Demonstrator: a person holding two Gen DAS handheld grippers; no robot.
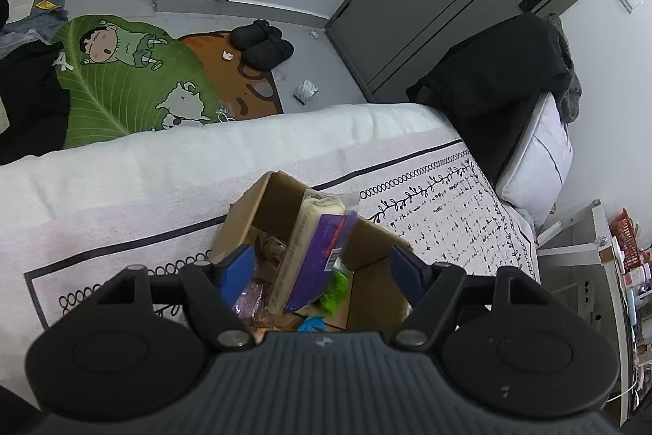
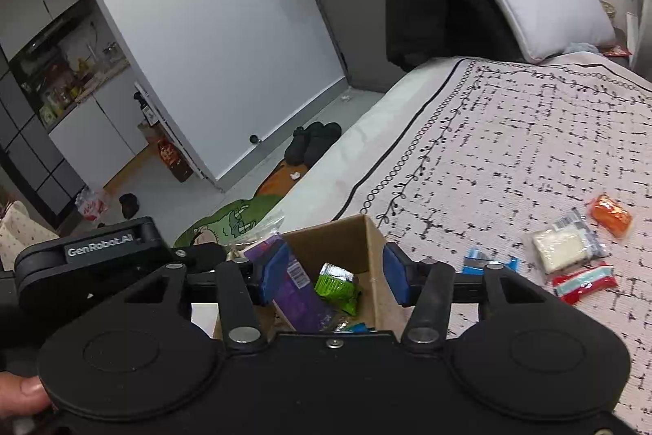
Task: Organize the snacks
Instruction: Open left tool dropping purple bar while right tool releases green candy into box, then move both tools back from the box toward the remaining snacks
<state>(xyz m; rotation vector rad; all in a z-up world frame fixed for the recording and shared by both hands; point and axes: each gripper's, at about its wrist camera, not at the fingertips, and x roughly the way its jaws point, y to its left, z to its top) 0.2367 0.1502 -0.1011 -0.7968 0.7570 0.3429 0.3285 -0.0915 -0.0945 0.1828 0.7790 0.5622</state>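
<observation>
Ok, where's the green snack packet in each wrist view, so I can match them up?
Left wrist: green packet low centre, inside the cardboard box, right of the purple pack.
Right wrist: green packet low centre, in the cardboard box, right of the purple pack.
Shared landmark: the black slippers on the floor.

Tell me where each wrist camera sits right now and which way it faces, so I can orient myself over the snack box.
Left wrist: on the left gripper, looking down past open blue pads into the cardboard box on the bed; floor mat and door beyond. Only the gripper shows.
Right wrist: on the right gripper, jaws open over the same box; loose snacks lie on the bedspread to its right. The left gripper and a thumb show.
Shared: box, purple packet, green packet.
</observation>
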